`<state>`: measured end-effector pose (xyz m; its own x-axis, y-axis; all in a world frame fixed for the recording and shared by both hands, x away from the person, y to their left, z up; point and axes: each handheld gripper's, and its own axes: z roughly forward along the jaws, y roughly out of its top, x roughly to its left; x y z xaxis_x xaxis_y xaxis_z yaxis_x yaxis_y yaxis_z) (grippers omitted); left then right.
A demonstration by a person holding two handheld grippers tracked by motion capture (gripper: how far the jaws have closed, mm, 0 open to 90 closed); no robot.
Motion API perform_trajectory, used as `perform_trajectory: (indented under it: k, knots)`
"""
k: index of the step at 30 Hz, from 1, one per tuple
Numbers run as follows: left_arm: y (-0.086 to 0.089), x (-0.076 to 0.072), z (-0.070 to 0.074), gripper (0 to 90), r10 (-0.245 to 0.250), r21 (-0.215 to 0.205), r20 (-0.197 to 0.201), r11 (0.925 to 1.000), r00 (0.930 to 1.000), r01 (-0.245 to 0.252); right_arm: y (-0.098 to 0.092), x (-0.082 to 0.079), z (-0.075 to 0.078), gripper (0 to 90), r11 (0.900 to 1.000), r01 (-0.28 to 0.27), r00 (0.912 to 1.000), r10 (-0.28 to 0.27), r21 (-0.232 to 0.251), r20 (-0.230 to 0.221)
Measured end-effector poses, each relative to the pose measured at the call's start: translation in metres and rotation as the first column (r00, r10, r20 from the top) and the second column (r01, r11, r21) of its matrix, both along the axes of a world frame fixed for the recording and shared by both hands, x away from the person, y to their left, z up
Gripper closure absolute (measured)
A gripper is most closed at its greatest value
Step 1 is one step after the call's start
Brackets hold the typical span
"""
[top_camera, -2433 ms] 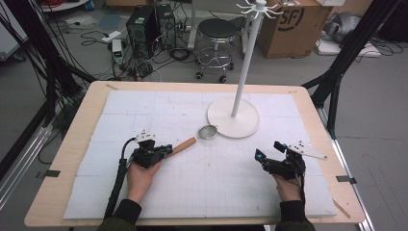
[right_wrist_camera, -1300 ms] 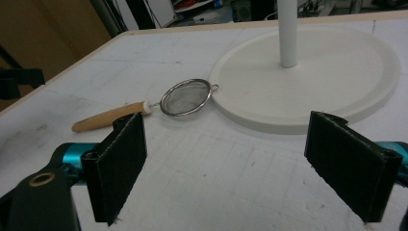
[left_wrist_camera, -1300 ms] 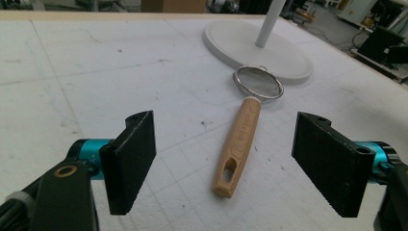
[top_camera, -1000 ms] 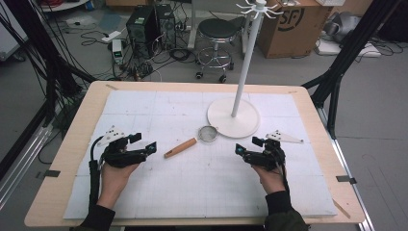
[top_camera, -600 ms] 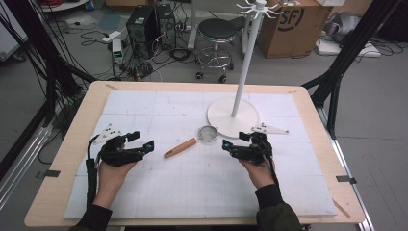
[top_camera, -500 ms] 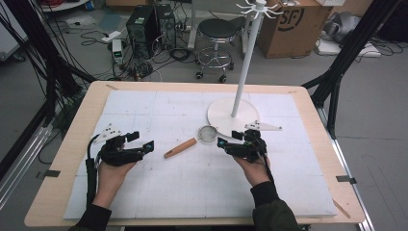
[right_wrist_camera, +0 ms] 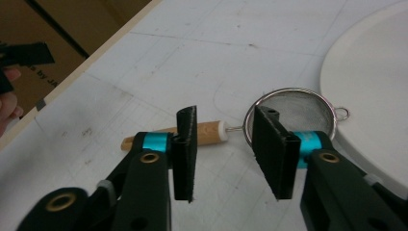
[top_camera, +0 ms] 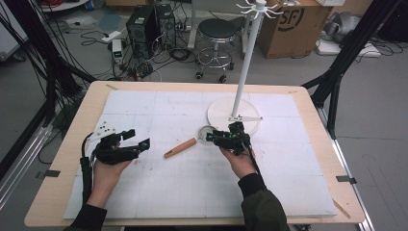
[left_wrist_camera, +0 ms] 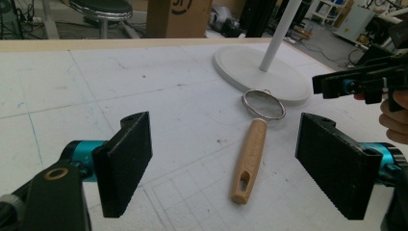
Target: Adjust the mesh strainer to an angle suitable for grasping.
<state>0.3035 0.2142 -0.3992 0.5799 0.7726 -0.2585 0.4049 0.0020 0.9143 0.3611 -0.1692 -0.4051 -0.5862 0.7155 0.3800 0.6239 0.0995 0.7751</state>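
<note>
A small mesh strainer (top_camera: 207, 131) with a wooden handle (top_camera: 180, 147) lies flat on the white mat. My right gripper (top_camera: 211, 137) hovers at the strainer's bowl end. In the right gripper view its jaws (right_wrist_camera: 225, 149) stand either side of the thin neck between handle (right_wrist_camera: 207, 132) and mesh bowl (right_wrist_camera: 298, 110). They have just been closing, with a gap left and no pad touching. My left gripper (top_camera: 137, 138) rests at the left, wide open. In the left gripper view (left_wrist_camera: 231, 163) the strainer (left_wrist_camera: 252, 154) lies ahead of it, untouched.
A white stand with a round base (top_camera: 233, 113) and a tall pole (top_camera: 245, 57) stands just behind the strainer, hooks at its top. The base rim (right_wrist_camera: 375, 96) lies close to my right gripper. The table's wooden edge (top_camera: 192, 86) frames the mat.
My right gripper has travelled left from the right side of the mat to the strainer's bowl, and its jaws have narrowed. The left gripper earlier drew back left from the handle, then stayed put.
</note>
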Motion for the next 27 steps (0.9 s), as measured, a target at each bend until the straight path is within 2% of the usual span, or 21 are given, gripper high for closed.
perform_trajectory:
  k: [2,8,9,10,13,19,23,24,27]
  knots:
    - [-0.001,0.000,0.000,20.9,-0.005,-0.001,0.004,1.0000,1.0000,0.005,0.004,0.002,0.001,66.4,1.000,0.009,1.0000,-0.009,0.005,-0.003]
    - [0.001,0.000,0.001,20.9,0.004,-0.008,0.005,1.0000,1.0000,-0.004,0.016,0.012,0.003,77.3,1.000,-0.019,0.9997,0.019,0.009,-0.015]
    - [0.001,0.000,0.001,20.9,0.003,-0.009,0.004,1.0000,1.0000,-0.003,0.017,0.014,0.002,79.8,1.000,-0.024,0.9995,0.024,0.014,-0.022]
    - [0.001,0.000,0.001,20.9,0.001,-0.009,0.003,1.0000,1.0000,-0.001,0.020,0.018,-0.001,86.4,1.000,-0.025,0.9991,0.026,0.010,-0.032]
    - [0.001,0.000,0.000,20.9,0.000,-0.004,-0.002,1.0000,1.0000,0.000,0.023,0.023,-0.007,89.5,0.999,-0.033,0.9982,0.034,0.021,-0.049]
    - [0.001,0.000,0.000,20.9,0.000,-0.007,-0.004,1.0000,1.0000,0.000,0.029,0.030,-0.012,89.8,0.999,-0.051,0.9965,0.052,0.020,-0.065]
    - [0.001,0.001,0.000,20.9,0.000,-0.004,-0.009,1.0000,1.0000,0.000,0.034,0.034,-0.013,90.0,0.996,-0.089,0.9911,0.091,0.027,-0.097]
    - [0.001,0.001,0.000,20.9,-0.001,-0.007,-0.010,1.0000,0.9999,0.001,0.037,0.036,-0.013,90.0,0.994,-0.109,0.9894,0.111,0.024,-0.093]
    - [0.001,0.001,-0.001,20.9,-0.002,-0.003,-0.009,1.0000,1.0000,0.002,0.039,0.038,-0.016,90.0,0.993,-0.115,0.9881,0.117,0.026,-0.100]
